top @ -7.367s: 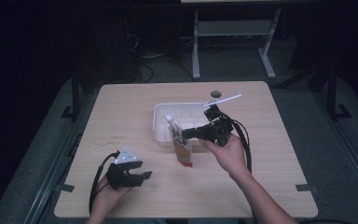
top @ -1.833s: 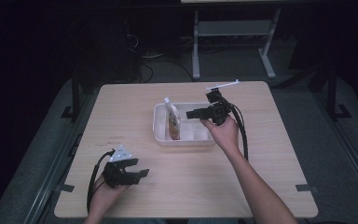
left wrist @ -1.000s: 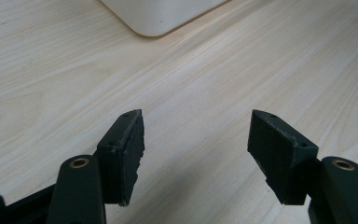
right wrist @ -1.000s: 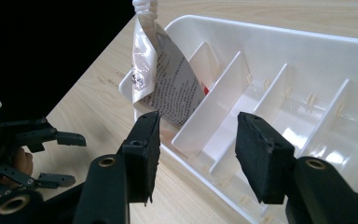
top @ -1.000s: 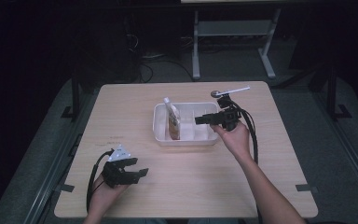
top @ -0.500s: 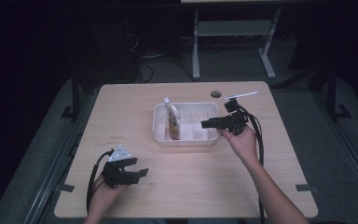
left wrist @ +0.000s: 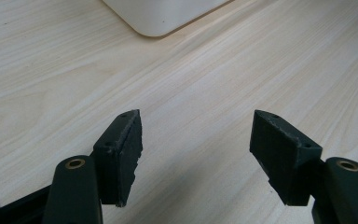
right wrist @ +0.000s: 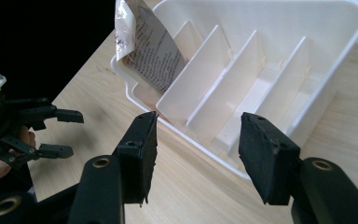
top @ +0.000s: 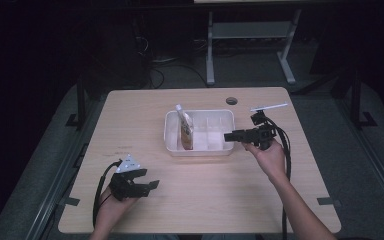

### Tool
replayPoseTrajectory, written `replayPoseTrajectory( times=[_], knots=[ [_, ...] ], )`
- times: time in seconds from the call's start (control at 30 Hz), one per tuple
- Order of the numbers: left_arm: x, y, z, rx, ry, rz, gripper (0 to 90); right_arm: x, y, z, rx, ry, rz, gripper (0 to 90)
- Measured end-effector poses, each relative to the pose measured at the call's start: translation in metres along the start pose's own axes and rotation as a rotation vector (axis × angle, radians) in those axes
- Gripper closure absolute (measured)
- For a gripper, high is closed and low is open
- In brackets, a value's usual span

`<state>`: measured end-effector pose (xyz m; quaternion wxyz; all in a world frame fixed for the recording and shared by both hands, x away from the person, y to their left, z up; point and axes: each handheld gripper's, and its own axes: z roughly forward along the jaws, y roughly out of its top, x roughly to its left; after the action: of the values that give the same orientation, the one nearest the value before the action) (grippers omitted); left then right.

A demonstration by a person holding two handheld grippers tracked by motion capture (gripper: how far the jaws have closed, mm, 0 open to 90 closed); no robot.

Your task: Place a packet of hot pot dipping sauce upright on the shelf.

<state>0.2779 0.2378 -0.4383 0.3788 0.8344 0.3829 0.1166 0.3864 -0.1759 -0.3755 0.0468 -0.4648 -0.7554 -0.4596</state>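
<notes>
A white divided bin (top: 220, 117) stands at the middle of the wooden table. A brown and white packet (top: 185, 129) stands upright in its leftmost slot; in the right gripper view the packet (right wrist: 149, 56) leans in the far compartment of the bin (right wrist: 317, 51). My right gripper (top: 228, 136) hovers open at the bin's right end, nothing between its jaws. In its own view the right gripper (right wrist: 196, 149) points at the bin's near wall. My left gripper (top: 150, 185) rests open near the table's front left; its own view shows the left gripper (left wrist: 196, 140) over bare wood.
A small dark hole (top: 231, 100) lies in the table behind the bin. A corner of the bin (left wrist: 163, 18) sits at the top of the left gripper view. The table edge (top: 200, 232) runs close to my left hand. A metal frame (top: 245, 35) stands beyond the table.
My right gripper carried the packet from in front of the bin into its left slot, let go, then drew back to the right. The left gripper stayed put.
</notes>
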Motion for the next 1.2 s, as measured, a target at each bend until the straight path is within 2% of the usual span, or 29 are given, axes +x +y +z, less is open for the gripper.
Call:
replayPoseTrajectory(
  times=[0.6, 1.2],
  knots=[
    [0.0, 0.0, 0.001, 0.005, -0.001, -0.003, 33.1, -0.012, -0.023, -0.016, -0.002, 0.003, 0.021, 43.2],
    [-0.001, -0.001, 0.002, 0.003, 0.003, -0.007, 31.0, -0.025, -0.048, -0.03, 0.022, -0.024, 0.037, 41.6]
  ],
)
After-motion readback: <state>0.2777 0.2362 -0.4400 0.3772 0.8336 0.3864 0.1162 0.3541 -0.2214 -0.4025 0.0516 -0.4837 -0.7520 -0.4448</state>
